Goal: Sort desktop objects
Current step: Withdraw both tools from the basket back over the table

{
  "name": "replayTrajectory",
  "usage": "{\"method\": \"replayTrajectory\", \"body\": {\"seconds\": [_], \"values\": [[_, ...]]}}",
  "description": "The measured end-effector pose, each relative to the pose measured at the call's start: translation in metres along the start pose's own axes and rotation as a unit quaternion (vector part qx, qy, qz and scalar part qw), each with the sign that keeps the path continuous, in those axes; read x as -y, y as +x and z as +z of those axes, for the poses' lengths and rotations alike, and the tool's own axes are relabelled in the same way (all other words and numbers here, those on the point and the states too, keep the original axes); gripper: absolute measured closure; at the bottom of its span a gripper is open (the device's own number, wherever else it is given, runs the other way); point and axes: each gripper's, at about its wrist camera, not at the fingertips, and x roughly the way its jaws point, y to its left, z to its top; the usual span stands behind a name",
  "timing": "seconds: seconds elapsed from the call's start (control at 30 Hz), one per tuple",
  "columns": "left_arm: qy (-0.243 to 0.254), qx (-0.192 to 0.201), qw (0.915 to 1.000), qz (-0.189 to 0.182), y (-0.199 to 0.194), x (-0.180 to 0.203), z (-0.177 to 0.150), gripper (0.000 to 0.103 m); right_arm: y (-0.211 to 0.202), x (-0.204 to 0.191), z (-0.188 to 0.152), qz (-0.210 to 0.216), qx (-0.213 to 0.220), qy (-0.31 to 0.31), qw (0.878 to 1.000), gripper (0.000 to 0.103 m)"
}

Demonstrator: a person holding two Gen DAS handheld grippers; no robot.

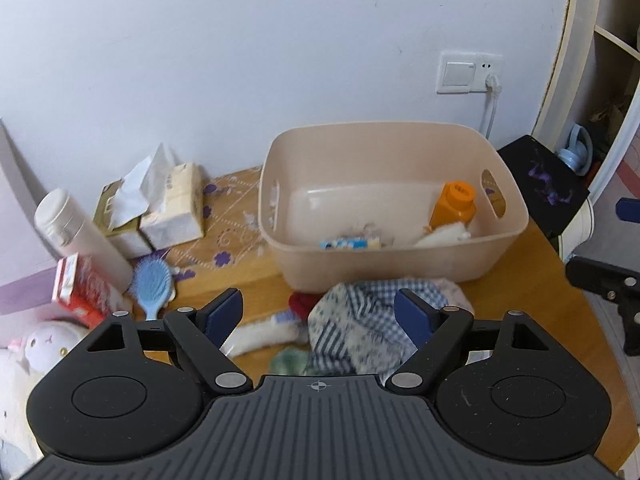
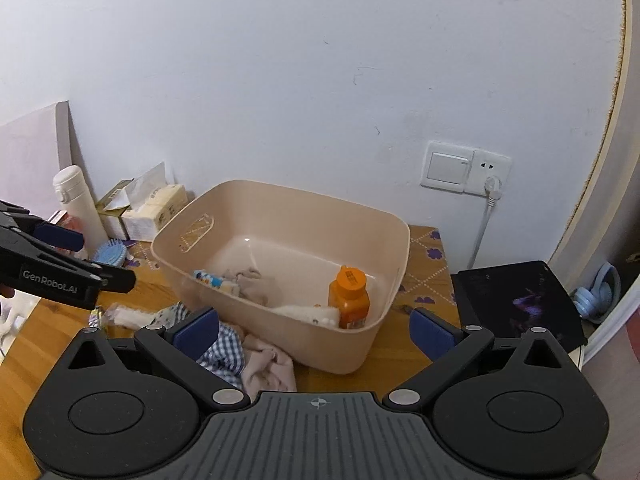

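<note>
Here both jaws gape wide, holding nothing: the left gripper (image 1: 319, 312) hangs above a crumpled blue-checked cloth (image 1: 360, 328), while beyond the right gripper (image 2: 314, 330) sits the beige plastic bin (image 2: 280, 216), an orange bottle (image 2: 349, 298) inside.

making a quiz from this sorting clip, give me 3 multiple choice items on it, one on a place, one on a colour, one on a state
1. Where is the orange bottle?
A. inside the bin
B. on the desk by the hairbrush
C. in the right gripper

2. What colour is the hairbrush?
A. red
B. light blue
C. black

3. How does the right gripper stand?
A. shut on the checked cloth
B. shut on nothing
C. open, holding nothing

Answers:
1. A, it stands upright in the bin's corner.
2. B, its head and handle are light blue.
3. C, its pads stand wide apart with the checked cloth lying below, ungripped.
</note>
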Motion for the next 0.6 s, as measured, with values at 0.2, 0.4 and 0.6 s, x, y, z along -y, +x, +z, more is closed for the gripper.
{"method": "replayTrajectory", "body": {"seconds": [0.2,0.4,0.6], "values": [[-0.003,-0.001,1.0000,0.006,-0.020,-0.006,-0.030,0.019,-0.020,-0.008,-0.016,-0.001,-0.002,-0.017,1.000,0.000],[0.003,-0.004,0.9999,0.009,-0.026,-0.014,-0.060,0.019,-0.026,-0.014,-0.036,0.009,-0.010,-0.020,1.000,0.000],[0.003,-0.007,0.9999,0.014,-0.023,-0.021,-0.092,0.018,-0.020,-0.019,-0.060,0.004,-0.025,-0.026,0.999,0.000]]}}
